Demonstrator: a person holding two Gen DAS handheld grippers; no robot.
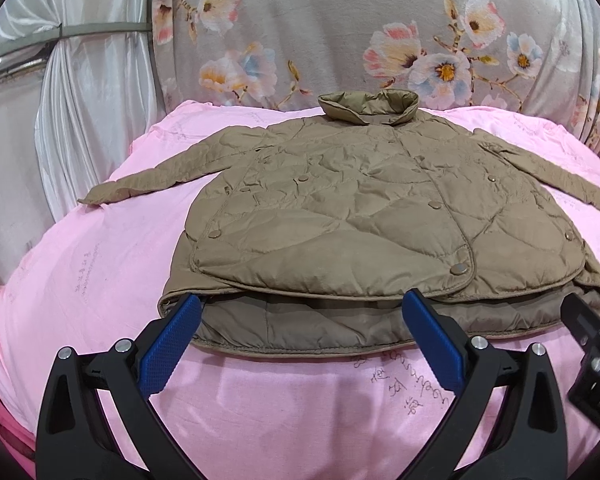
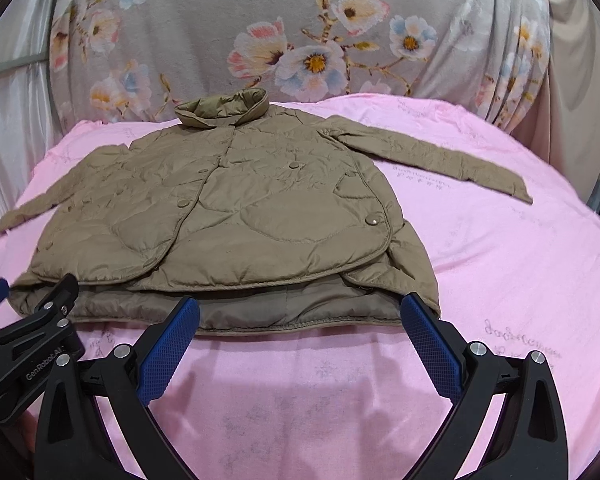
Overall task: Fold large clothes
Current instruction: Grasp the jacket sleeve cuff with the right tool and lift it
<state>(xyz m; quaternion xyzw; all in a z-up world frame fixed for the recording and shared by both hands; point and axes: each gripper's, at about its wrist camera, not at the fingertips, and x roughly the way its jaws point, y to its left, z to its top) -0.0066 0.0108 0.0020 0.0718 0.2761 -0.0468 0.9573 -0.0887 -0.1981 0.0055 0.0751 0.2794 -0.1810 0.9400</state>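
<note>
A khaki quilted jacket (image 1: 352, 208) lies flat, front up, on the pink sheet, collar at the far side and both sleeves spread out sideways. It also shows in the right wrist view (image 2: 220, 216). My left gripper (image 1: 300, 304) is open and empty, its blue pads just at the jacket's near hem, left of centre. My right gripper (image 2: 300, 306) is open and empty at the hem's right part. The left gripper shows at the left edge of the right wrist view (image 2: 32, 320); the right gripper shows at the right edge of the left wrist view (image 1: 592, 344).
The pink sheet (image 1: 100, 264) covers a raised soft surface with faint writing on it. A grey floral cloth (image 1: 340, 32) hangs behind the collar. White curtains (image 1: 72, 120) hang at the left. Pink sheet lies bare on both sides of the jacket (image 2: 500, 248).
</note>
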